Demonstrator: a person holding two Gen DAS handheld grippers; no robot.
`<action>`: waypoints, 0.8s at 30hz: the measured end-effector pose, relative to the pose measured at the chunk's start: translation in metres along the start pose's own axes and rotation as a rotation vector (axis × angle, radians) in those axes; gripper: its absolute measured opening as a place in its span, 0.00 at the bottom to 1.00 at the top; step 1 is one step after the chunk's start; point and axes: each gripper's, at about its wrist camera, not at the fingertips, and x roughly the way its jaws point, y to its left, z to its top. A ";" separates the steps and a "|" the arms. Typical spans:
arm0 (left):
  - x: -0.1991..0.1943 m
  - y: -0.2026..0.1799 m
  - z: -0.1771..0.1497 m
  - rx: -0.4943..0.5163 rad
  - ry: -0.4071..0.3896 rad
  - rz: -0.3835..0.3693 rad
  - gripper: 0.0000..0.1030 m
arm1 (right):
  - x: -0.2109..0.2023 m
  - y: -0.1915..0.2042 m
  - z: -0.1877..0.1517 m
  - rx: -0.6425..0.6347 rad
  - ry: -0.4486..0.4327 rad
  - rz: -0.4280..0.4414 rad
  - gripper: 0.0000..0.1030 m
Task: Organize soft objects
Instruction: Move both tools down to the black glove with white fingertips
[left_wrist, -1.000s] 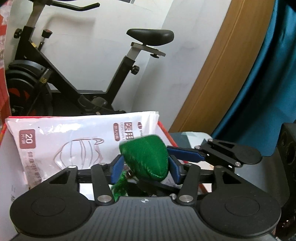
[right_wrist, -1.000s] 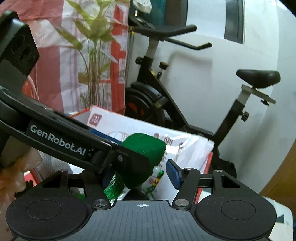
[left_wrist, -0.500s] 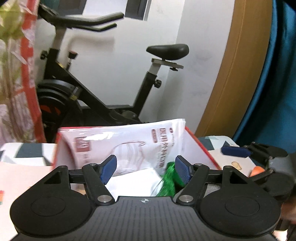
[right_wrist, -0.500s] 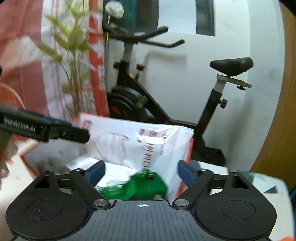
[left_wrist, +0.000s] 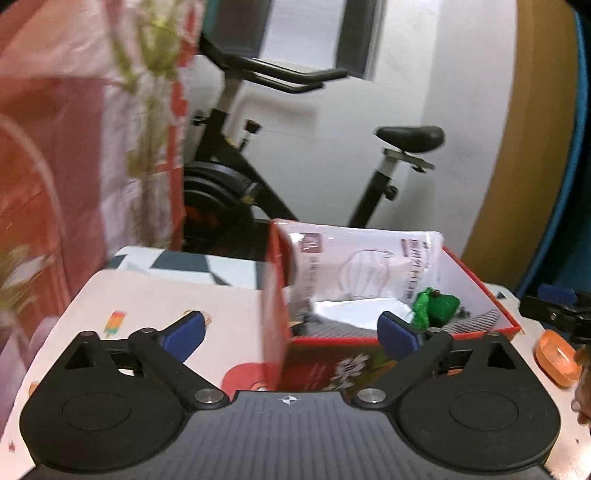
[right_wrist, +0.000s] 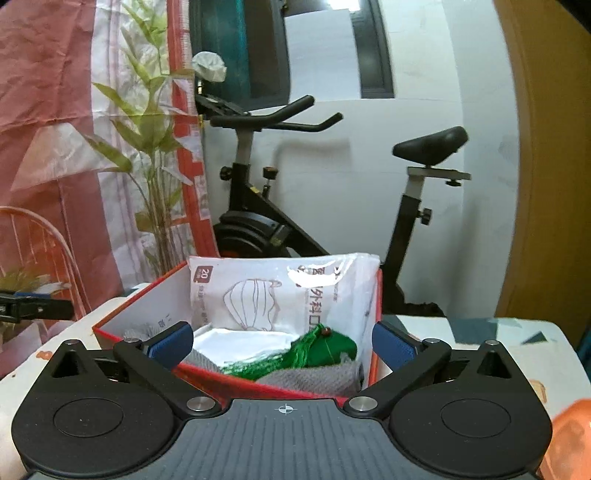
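Note:
A red box (left_wrist: 275, 295) (right_wrist: 140, 301) stands on the table. Inside it lie a white mask packet (left_wrist: 354, 258) (right_wrist: 280, 291), a green tasselled soft pouch (left_wrist: 439, 304) (right_wrist: 325, 350) and grey knit cloth (right_wrist: 314, 376). My left gripper (left_wrist: 291, 332) is open and empty, held back from the box's near left corner. My right gripper (right_wrist: 282, 343) is open and empty, in front of the box. The right gripper's tip also shows at the right edge of the left wrist view (left_wrist: 554, 306).
An exercise bike (right_wrist: 258, 221) stands behind the table by the white wall. A plant (right_wrist: 147, 147) and a red-and-white plastic sheet (right_wrist: 48, 110) are at the left. An orange object (left_wrist: 556, 356) lies on the patterned tablecloth (left_wrist: 166, 295) right of the box.
The left gripper let go of the green pouch, which now lies in the box. Both grippers opened and pulled back from the box; the left one swung to the left.

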 end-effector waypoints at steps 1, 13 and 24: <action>-0.001 0.004 -0.003 -0.010 -0.003 0.002 0.99 | -0.002 0.002 -0.003 0.004 0.003 -0.009 1.00; 0.005 0.011 -0.039 -0.029 0.039 0.051 1.00 | -0.009 0.020 -0.047 0.019 0.062 -0.032 1.00; 0.025 0.006 -0.071 0.028 0.149 0.105 1.00 | 0.020 0.034 -0.095 0.030 0.199 -0.050 1.00</action>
